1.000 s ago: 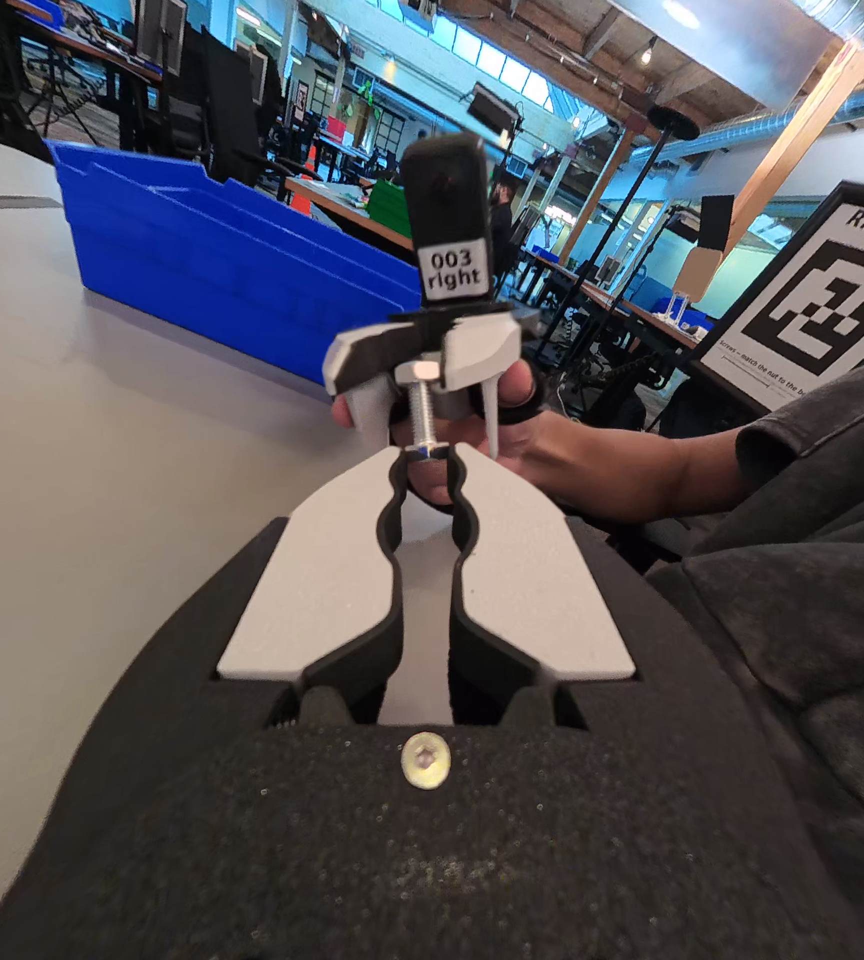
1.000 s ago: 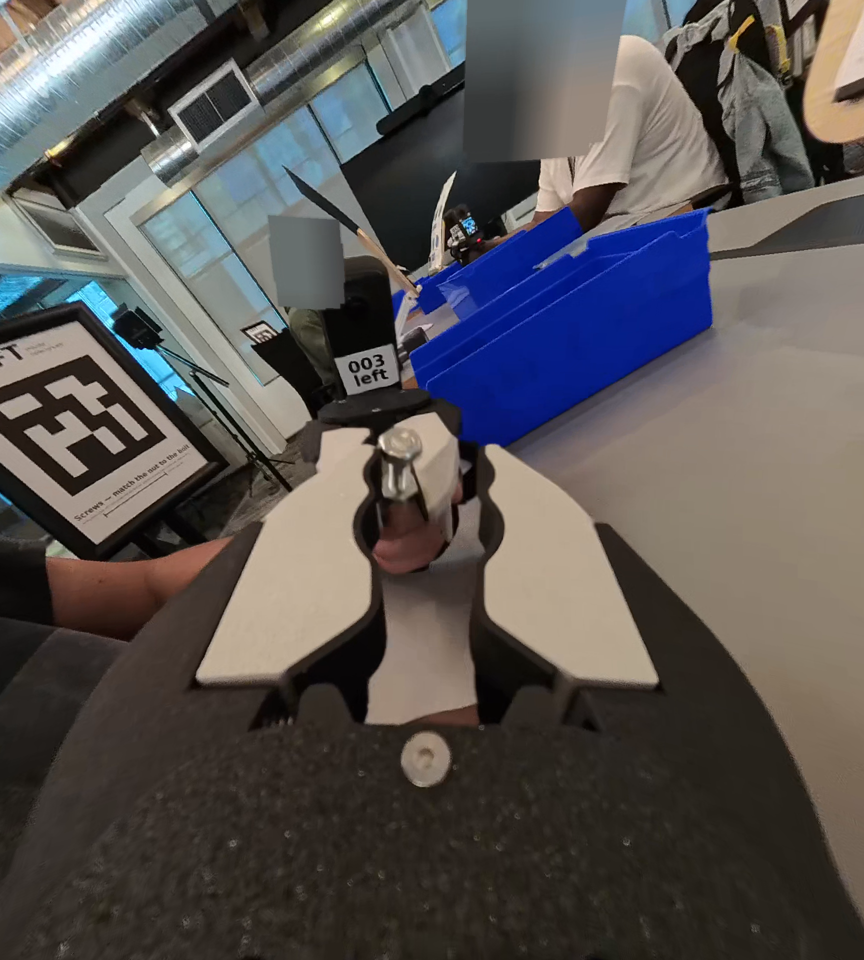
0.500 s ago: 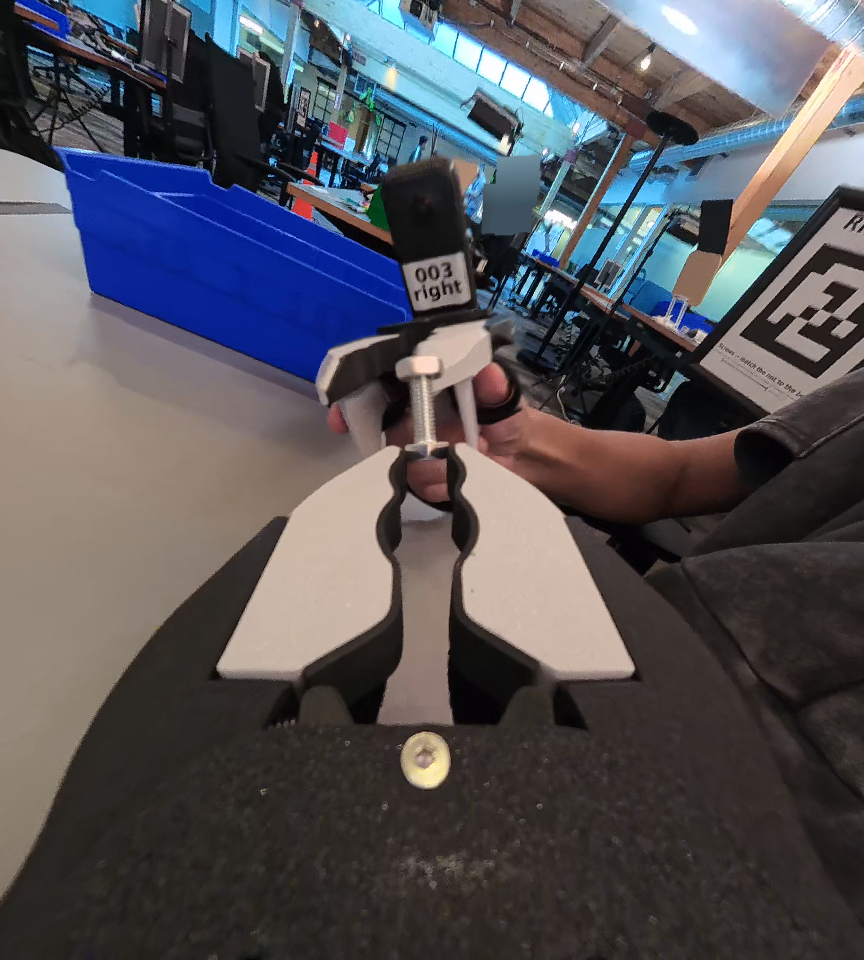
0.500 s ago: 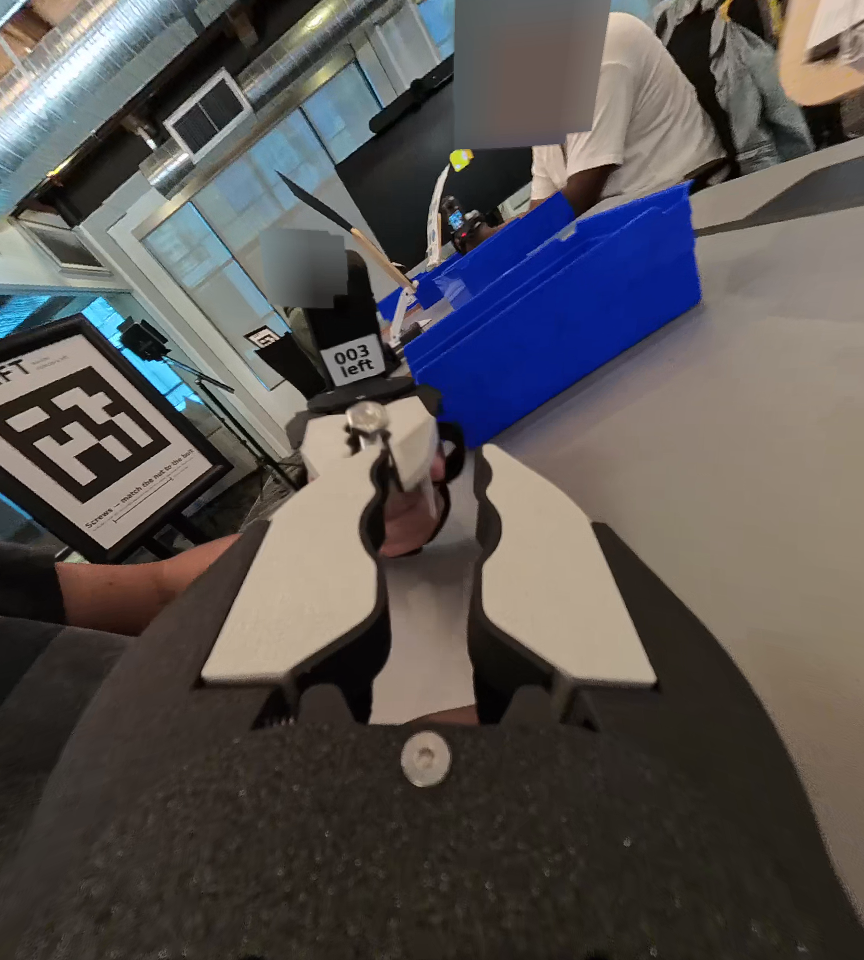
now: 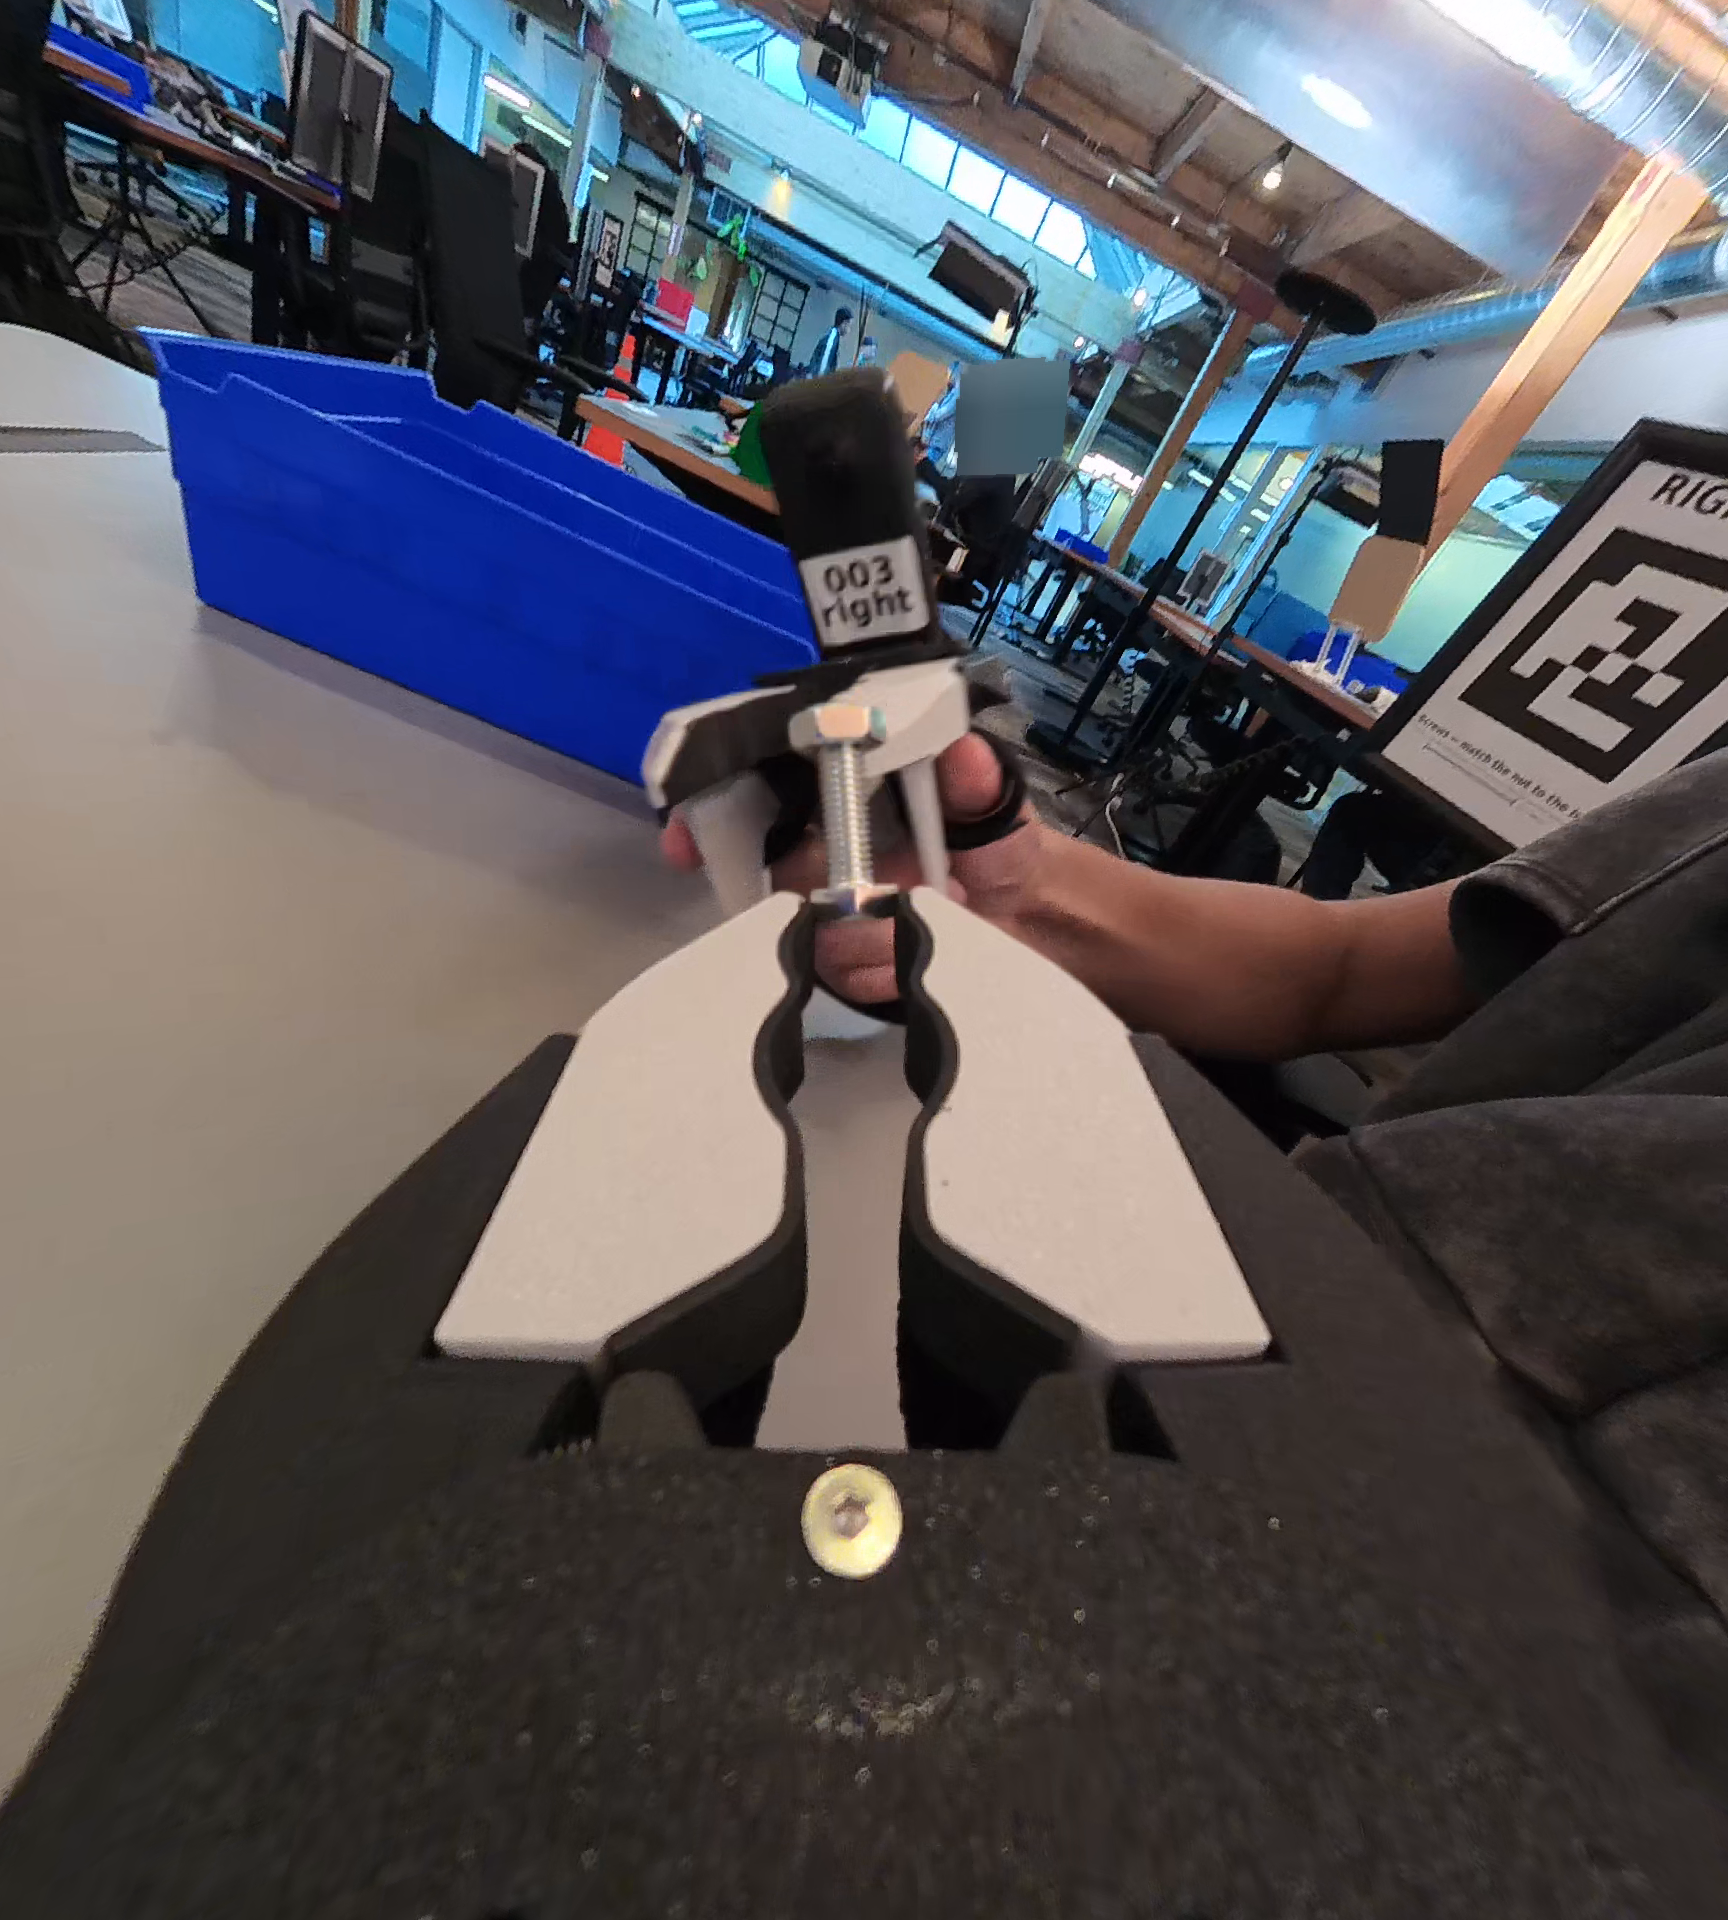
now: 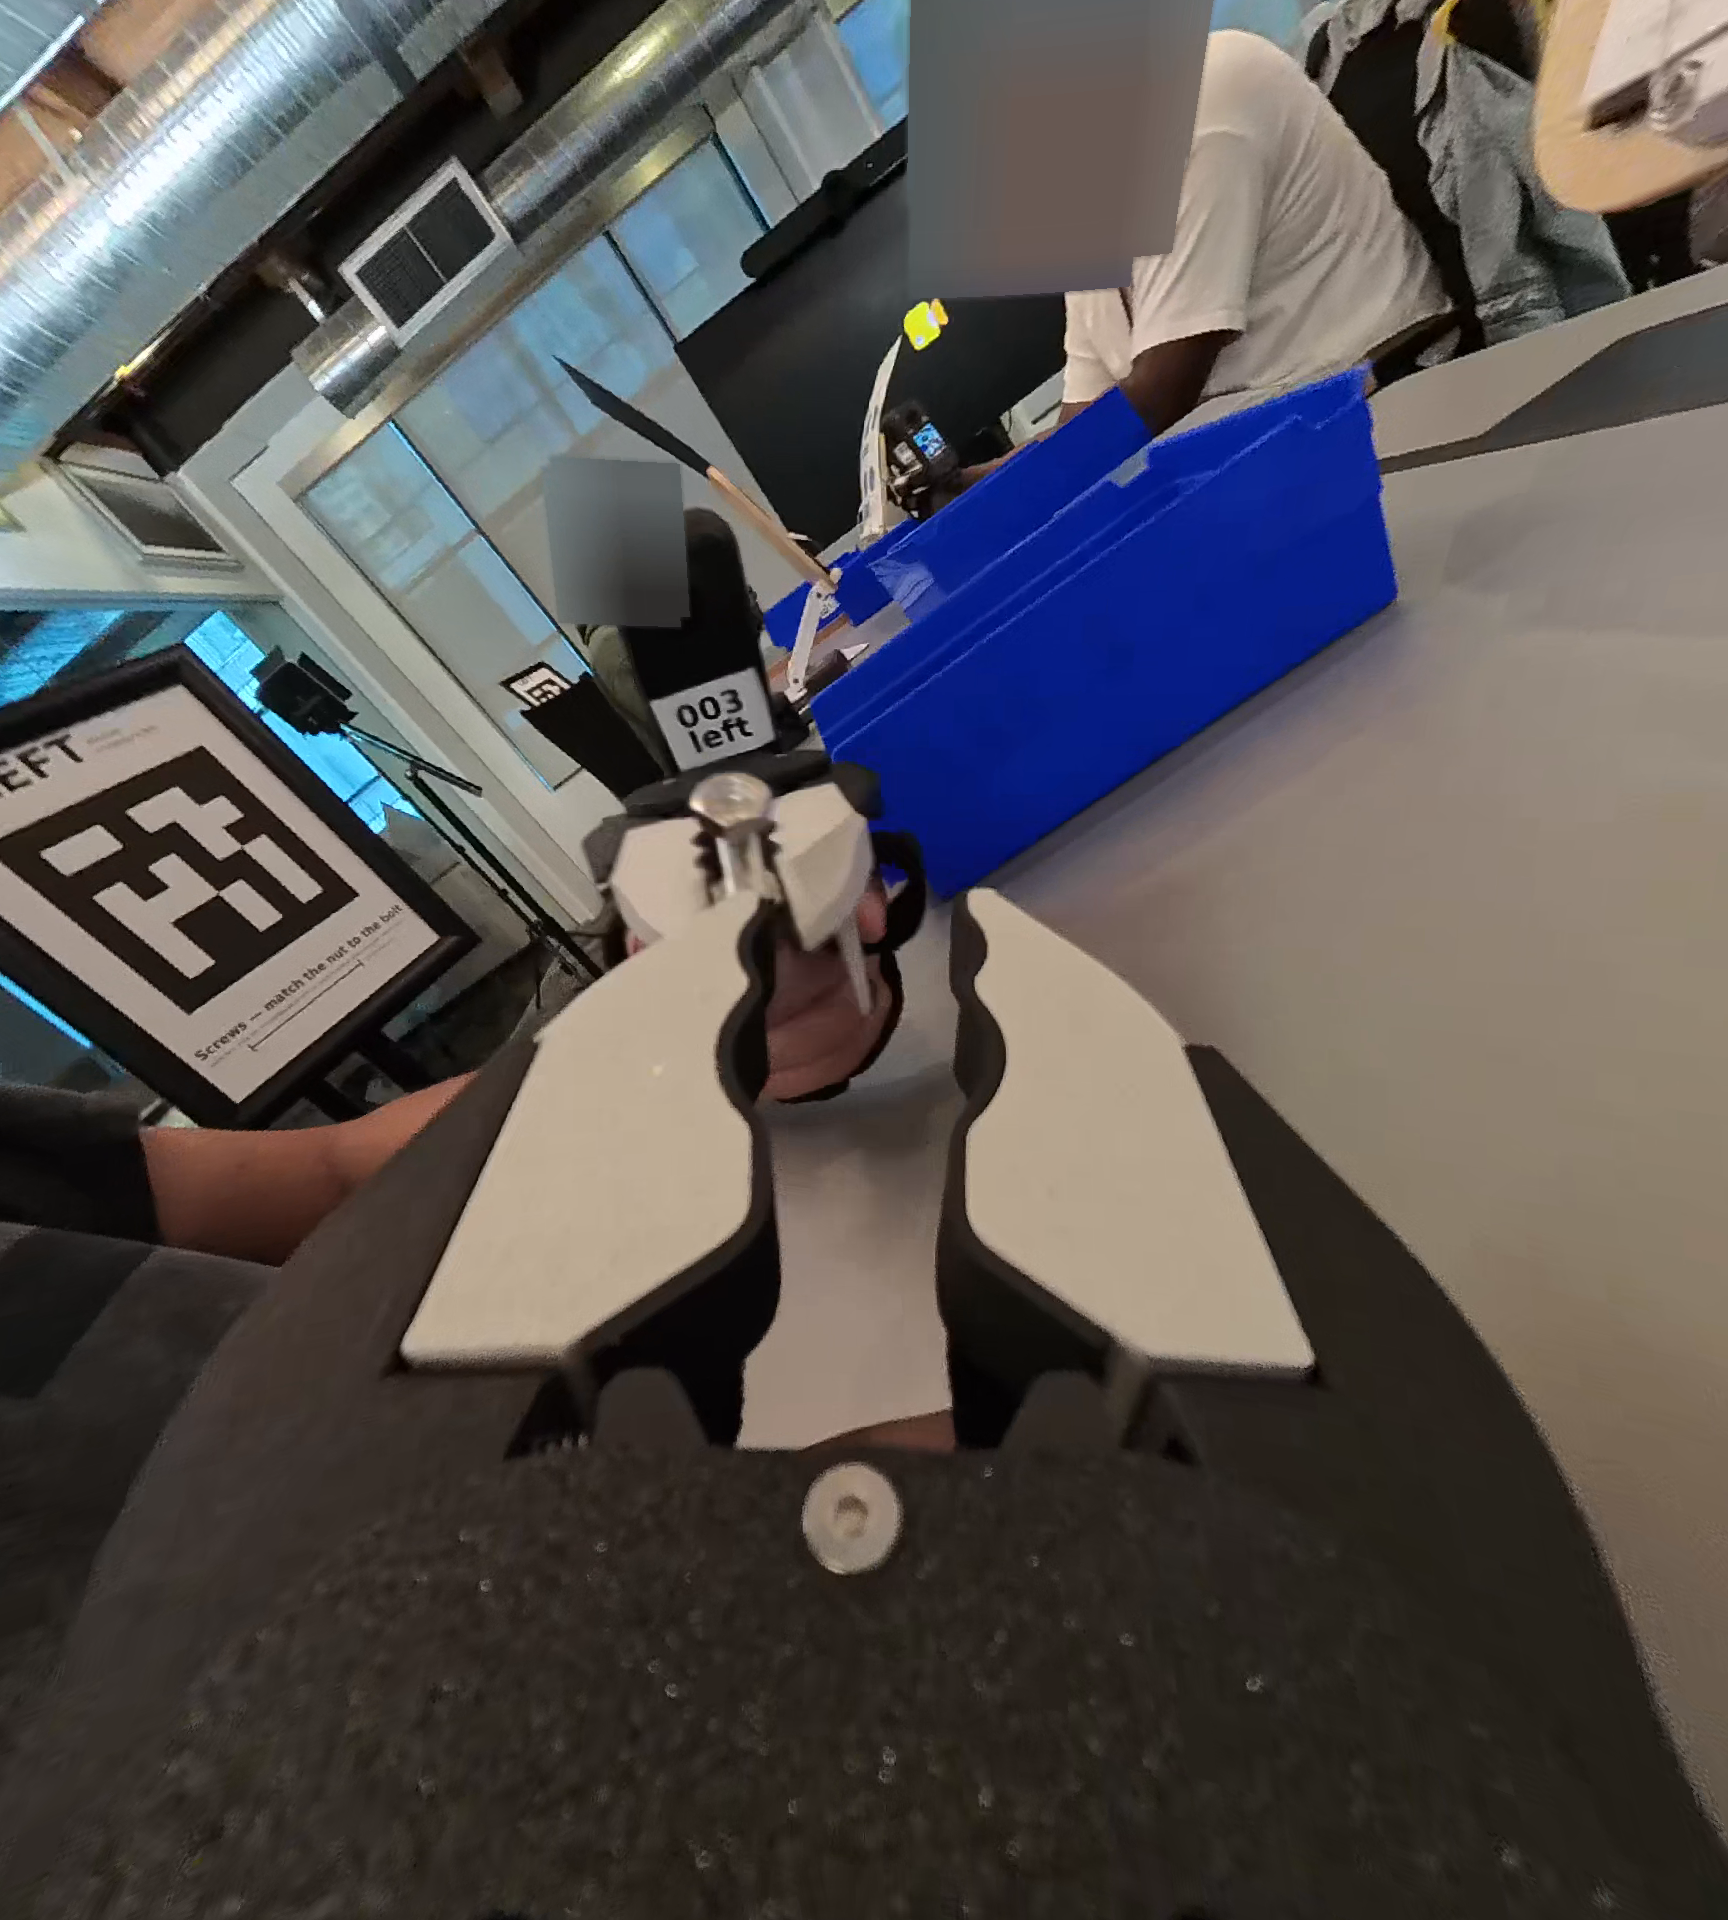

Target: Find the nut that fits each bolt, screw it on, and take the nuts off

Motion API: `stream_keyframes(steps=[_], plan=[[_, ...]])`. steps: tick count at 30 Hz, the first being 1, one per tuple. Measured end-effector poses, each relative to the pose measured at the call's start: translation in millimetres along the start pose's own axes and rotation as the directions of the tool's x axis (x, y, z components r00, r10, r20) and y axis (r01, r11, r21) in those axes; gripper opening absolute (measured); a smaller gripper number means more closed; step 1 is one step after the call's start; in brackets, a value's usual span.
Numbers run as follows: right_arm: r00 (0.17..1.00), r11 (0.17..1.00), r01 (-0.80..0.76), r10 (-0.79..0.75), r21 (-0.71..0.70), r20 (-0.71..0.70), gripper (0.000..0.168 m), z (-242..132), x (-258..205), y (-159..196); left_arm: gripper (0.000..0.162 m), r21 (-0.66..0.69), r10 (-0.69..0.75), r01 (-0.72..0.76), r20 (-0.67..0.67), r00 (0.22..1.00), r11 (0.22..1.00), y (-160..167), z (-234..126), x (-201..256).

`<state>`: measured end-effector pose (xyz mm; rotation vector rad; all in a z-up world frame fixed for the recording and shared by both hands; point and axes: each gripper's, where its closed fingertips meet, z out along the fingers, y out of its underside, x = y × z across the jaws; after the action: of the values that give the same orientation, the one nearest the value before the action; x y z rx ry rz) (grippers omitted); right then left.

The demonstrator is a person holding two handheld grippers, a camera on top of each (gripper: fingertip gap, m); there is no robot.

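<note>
Since a second ago, the right gripper (image 6: 855,925) had swung sideways; its fingers stayed wide apart. The left gripper (image 5: 855,914) kept pinching the low end of the bolt (image 5: 847,810), upright above the grey table (image 5: 216,935).

The bolt (image 5: 847,805) is bright, shiny threaded metal, as is its hex nut (image 5: 856,900). The left gripper (image 5: 855,925) has matt, finely grained grey finger plates on a rough, speckled black body. The far blue bin (image 5: 444,551) is smooth glossy plastic; the grey table (image 5: 164,935) looks smooth and matt.
</note>
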<state>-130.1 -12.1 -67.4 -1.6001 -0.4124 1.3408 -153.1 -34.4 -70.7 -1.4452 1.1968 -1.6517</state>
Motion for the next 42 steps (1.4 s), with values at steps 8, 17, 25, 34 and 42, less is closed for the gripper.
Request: stream_keyframes(steps=[8,17,25,34,42], plan=[[0.998,0.999,0.036,-0.034,-0.032,0.061,0.027,13,-24,3,0.014,-0.079,0.02,-0.019,0.014,1.0,0.997,15,10,0],[0.985,0.983,0.135,-0.119,-0.126,0.125,0.014,6,-29,15,0.014,-0.146,-0.068,0.053,-0.101,0.993,0.988,24,10,13],[0.648,0.567,0.746,-0.739,-0.35,0.184,0.014,-4,-38,54,0.014,-0.344,-0.278,0.195,-0.213,0.937,0.919,46,-1,30],[-0.01,-0.058,0.878,-0.995,-0.476,0.104,0.015,-3,-17,46,0.014,-0.258,-0.497,0.451,-0.155,0.854,0.855,33,2,9],[0.674,0.628,0.704,-0.738,-0.331,0.033,0.014,1,-27,40,0.048,-0.206,-0.054,0.042,-0.053,0.997,0.978,28,-3,4]])
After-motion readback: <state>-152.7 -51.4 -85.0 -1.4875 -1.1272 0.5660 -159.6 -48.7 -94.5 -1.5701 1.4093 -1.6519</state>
